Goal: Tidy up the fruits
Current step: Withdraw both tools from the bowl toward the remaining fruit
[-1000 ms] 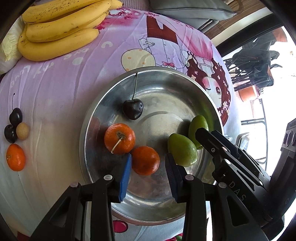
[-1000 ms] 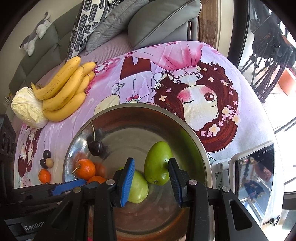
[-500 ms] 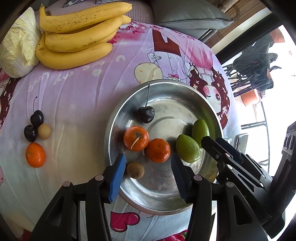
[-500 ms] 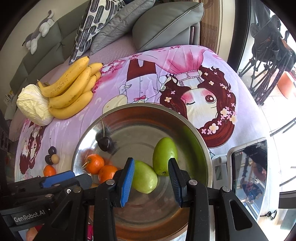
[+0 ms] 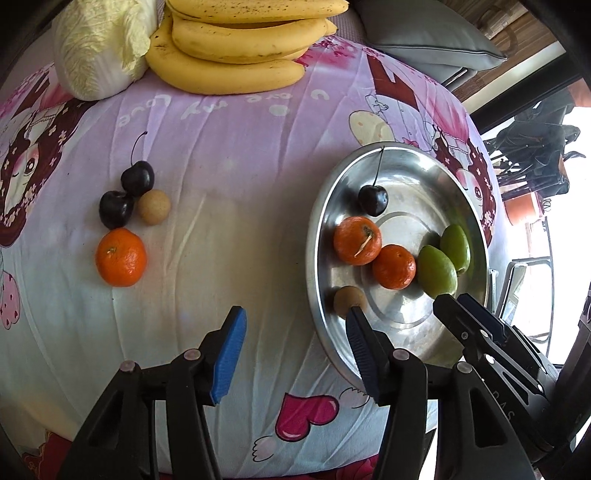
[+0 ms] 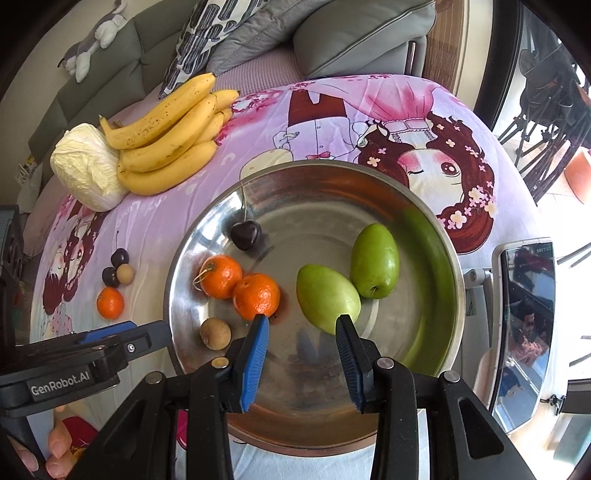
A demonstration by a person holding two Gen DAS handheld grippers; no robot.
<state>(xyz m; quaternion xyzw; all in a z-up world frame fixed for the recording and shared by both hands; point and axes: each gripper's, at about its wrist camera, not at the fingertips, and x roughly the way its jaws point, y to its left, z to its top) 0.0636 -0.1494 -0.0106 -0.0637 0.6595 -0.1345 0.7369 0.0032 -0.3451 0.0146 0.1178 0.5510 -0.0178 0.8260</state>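
Note:
A round steel bowl holds two tangerines, two green fruits, a dark cherry and a small brown fruit. On the cloth to its left lie a tangerine, two cherries and a brown fruit. My left gripper is open and empty over the cloth at the bowl's near-left rim. My right gripper is open and empty above the bowl's near side.
A bunch of bananas and a pale cabbage lie at the far side of the pink cartoon cloth. A phone on a stand sits right of the bowl. Sofa cushions are behind.
My left gripper has drawn back and swung left, from over the bowl to the cloth beside it, leaving the small brown fruit in the bowl. My right gripper has risen slightly.

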